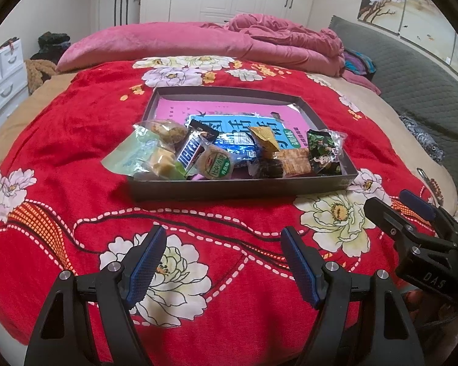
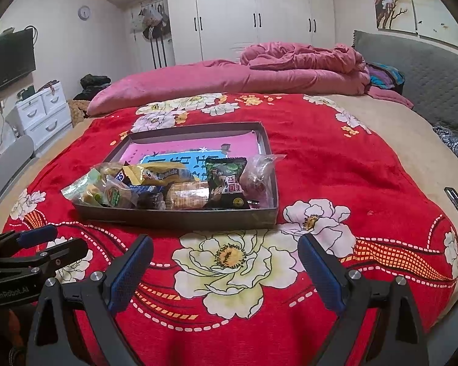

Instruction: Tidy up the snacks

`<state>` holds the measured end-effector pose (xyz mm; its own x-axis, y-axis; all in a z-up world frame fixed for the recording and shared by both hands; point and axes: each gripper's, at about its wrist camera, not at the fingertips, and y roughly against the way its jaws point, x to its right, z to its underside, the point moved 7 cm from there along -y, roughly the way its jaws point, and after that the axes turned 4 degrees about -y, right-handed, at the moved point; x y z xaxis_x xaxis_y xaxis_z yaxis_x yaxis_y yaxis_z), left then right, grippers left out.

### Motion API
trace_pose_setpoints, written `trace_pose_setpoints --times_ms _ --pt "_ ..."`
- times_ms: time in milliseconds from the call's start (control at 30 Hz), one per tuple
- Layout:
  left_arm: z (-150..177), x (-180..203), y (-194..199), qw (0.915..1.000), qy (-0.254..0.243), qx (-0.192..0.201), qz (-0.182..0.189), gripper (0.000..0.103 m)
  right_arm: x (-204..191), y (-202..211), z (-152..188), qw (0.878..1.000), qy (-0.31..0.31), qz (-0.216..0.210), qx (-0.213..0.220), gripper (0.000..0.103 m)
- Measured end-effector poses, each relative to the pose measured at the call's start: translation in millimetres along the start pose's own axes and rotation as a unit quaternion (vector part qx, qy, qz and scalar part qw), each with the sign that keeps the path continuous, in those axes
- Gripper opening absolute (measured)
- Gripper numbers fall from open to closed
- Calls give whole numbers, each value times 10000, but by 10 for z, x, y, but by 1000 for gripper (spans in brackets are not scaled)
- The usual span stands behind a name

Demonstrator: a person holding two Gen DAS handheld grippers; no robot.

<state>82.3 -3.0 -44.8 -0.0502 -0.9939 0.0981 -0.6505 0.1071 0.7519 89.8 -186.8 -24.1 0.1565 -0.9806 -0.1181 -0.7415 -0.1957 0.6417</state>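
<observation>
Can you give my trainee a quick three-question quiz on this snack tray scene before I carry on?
1. True or false: both the left gripper and the right gripper are open and empty.
2. Where in the dark tray are the snacks piled? A) along the near edge B) along the far edge C) spread evenly
3. Fill in: the green snack packet hangs over the tray's ____ corner, as the left wrist view shows it.

Key
1. True: both hover above the red floral blanket with nothing between the pads.
2. A: the Snickers bar and the rest crowd the near edge.
3. Near left.
</observation>
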Motion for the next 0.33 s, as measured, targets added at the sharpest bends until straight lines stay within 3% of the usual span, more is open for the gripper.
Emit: trace_pose_setpoints --times_ms 333 --pt "-119 -239 -17 9991 333 106 -260 78 317 -98 -110 9981 -534 288 45 102"
